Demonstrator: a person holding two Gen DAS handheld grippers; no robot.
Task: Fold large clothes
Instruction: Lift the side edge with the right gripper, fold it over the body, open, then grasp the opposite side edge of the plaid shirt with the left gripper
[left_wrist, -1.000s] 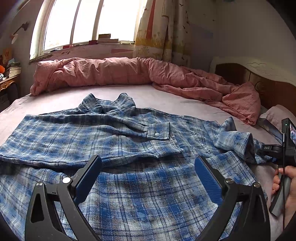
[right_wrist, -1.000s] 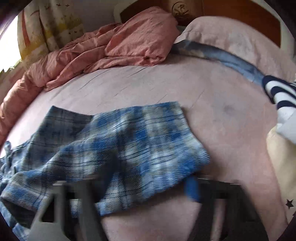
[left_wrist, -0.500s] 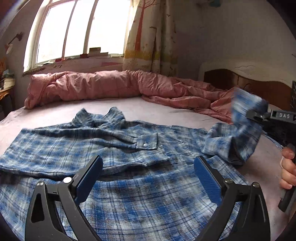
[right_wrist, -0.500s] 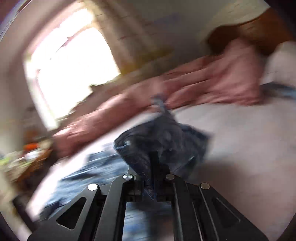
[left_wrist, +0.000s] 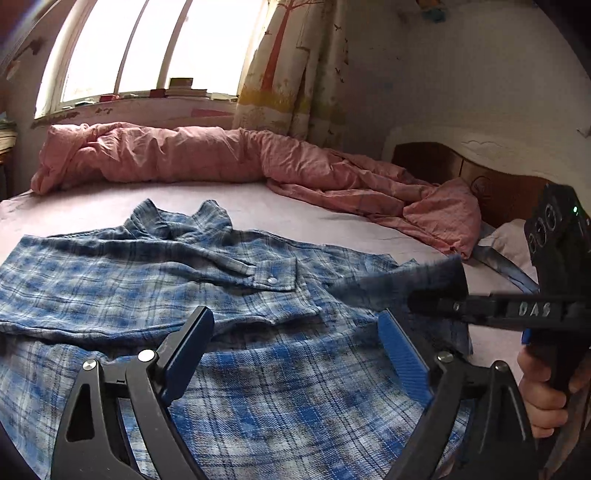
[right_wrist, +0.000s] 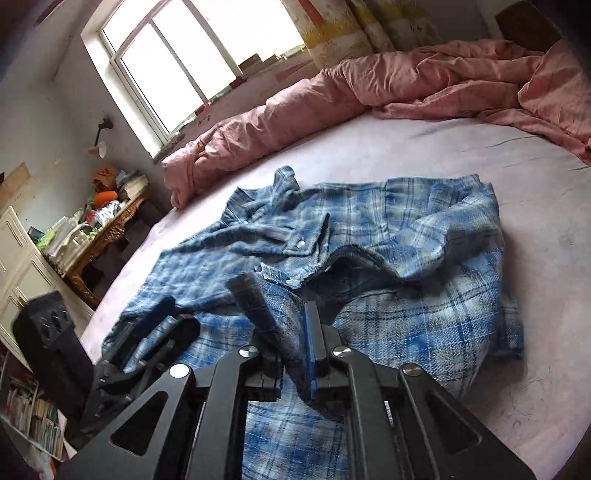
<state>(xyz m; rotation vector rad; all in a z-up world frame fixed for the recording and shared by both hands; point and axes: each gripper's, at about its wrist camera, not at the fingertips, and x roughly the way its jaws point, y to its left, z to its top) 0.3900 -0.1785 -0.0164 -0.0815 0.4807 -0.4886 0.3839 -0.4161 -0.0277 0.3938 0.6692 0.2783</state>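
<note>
A blue plaid shirt (left_wrist: 147, 280) lies spread on the bed, collar toward the window, with one sleeve folded across its chest. My left gripper (left_wrist: 293, 317) hovers over the shirt's lower part; its jaws stand wide and are closing a little, with nothing between them. My right gripper (right_wrist: 291, 325) is pinched on the other sleeve (right_wrist: 251, 295); its jaws are easing open with the cloth still between the pads. In the left wrist view the right gripper (left_wrist: 417, 299) reaches in from the right and holds that sleeve (left_wrist: 399, 284) raised over the shirt's right side.
A rumpled pink duvet (left_wrist: 184, 155) runs along the far side of the bed under the window. A wooden headboard (left_wrist: 498, 195) and a pillow (left_wrist: 509, 236) are at the right. A cluttered side table (right_wrist: 92, 229) stands beside the bed. A hand (left_wrist: 543, 391) grips the right gripper's handle.
The right gripper shut on the sleeve at the shirt's right edge, lifted it and swung it left over the shirt. The left gripper stayed in place and tilted up a little.
</note>
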